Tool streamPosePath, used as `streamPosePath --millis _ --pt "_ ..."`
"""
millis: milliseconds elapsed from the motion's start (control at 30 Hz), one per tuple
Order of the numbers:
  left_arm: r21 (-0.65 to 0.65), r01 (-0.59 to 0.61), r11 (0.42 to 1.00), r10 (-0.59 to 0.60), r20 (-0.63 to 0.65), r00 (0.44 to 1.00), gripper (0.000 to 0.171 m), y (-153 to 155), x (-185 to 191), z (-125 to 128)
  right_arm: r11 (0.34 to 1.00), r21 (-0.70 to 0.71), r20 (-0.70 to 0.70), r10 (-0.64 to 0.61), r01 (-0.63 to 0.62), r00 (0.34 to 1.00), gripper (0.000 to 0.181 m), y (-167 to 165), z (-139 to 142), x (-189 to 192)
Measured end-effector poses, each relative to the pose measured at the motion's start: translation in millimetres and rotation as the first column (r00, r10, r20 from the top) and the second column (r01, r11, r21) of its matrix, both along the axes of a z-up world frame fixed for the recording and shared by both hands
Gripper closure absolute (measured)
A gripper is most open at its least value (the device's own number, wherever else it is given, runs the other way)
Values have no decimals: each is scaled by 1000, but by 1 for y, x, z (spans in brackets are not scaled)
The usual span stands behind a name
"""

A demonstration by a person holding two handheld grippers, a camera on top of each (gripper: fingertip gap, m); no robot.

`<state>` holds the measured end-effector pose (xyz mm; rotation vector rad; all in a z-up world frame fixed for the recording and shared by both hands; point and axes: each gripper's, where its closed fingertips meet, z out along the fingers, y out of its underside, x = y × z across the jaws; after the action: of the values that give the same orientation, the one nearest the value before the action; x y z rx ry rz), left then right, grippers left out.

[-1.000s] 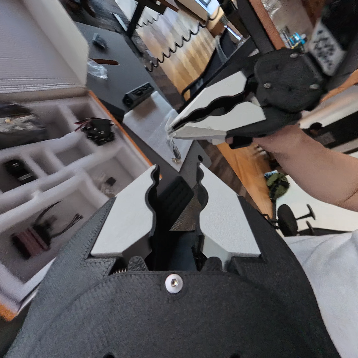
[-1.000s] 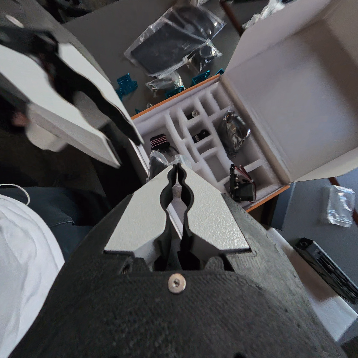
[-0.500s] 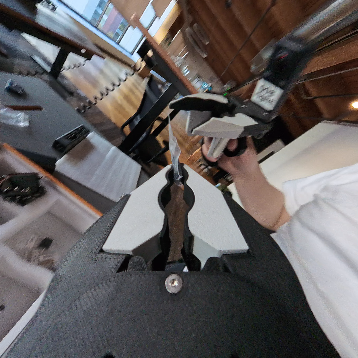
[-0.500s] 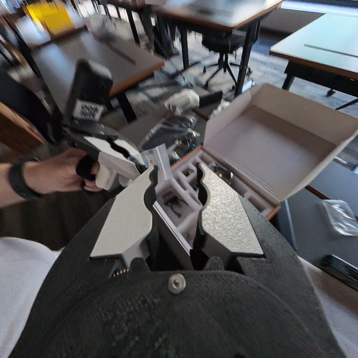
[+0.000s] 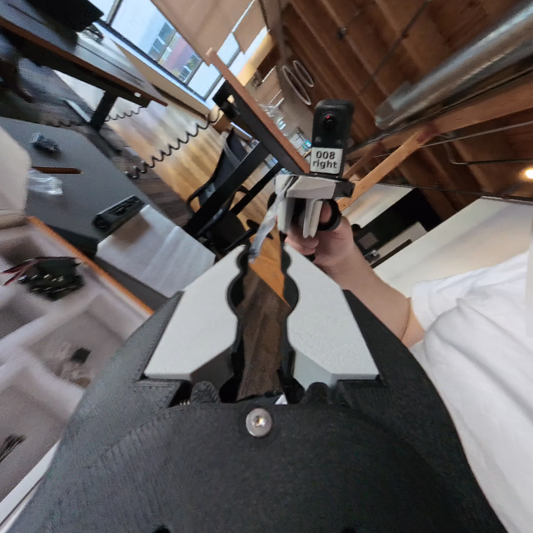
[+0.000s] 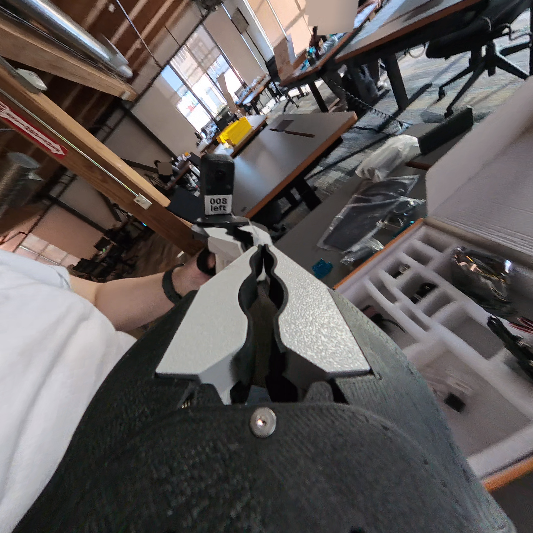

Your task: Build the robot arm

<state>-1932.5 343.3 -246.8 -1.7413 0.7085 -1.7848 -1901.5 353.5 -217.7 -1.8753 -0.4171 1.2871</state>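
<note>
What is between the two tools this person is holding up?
A small clear plastic bag hangs there: the right tool pinches its top, and its lower end reaches the open left tool. The left wrist view shows it.

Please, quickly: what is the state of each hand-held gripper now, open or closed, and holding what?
Left hand-held gripper: open; the clear plastic bag hangs by its left fingertip.
Right hand-held gripper: closed on the top of that bag.

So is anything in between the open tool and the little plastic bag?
Nothing visible is. The little clear bag hangs from the shut right tool, and its bottom end sits right at the tips of the open left tool. Whether it touches a fingertip is unclear.
</note>
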Motion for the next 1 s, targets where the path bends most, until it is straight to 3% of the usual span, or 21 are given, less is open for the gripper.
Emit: streamPosePath --millis 33,100,167,200,267,333,433,600,733,833,1000 --pt "-6 -1 1000 1 -2 1000 168 2 -5 -7 1000 -10 15 9 -8 1000 181 1 -7 2" --pt "-56 -12 998 10 -36 999 169 11 -8 -31 999 -29 88 18 -16 996 181 6 -33 3" --pt "-67 -31 997 25 -102 994 158 22 -8 -63 999 -39 198 26 -19 980 181 14 -72 5" --pt "-68 -38 997 30 -117 993 165 25 -10 -76 997 -70 237 41 -25 971 181 17 -94 6" --pt "-118 -53 992 40 -108 993 171 32 -11 -100 988 -150 176 73 -46 982 181 20 -119 4" --pt "-211 -60 976 33 -131 991 147 33 -11 -128 983 -184 165 56 -25 985 181 25 -139 9" --pt "-253 -84 964 43 -162 986 147 27 -17 -154 969 -248 277 82 -11 957 181 25 -187 25" --pt "-247 -94 964 43 -207 977 152 5 -32 -167 908 -417 381 218 -44 899 181 8 -262 37" --pt "-214 -94 972 38 -253 967 155 -6 -44 -166 842 -533 557 423 -83 715 181 -8 -330 55" --pt "-183 -108 977 53 -280 958 156 -6 -53 -160 813 -572 572 490 -108 657 181 -9 -347 56" --pt "-152 -134 979 87 -280 956 156 -4 -64 -148 863 -502 723 457 -61 518 181 14 -360 73"
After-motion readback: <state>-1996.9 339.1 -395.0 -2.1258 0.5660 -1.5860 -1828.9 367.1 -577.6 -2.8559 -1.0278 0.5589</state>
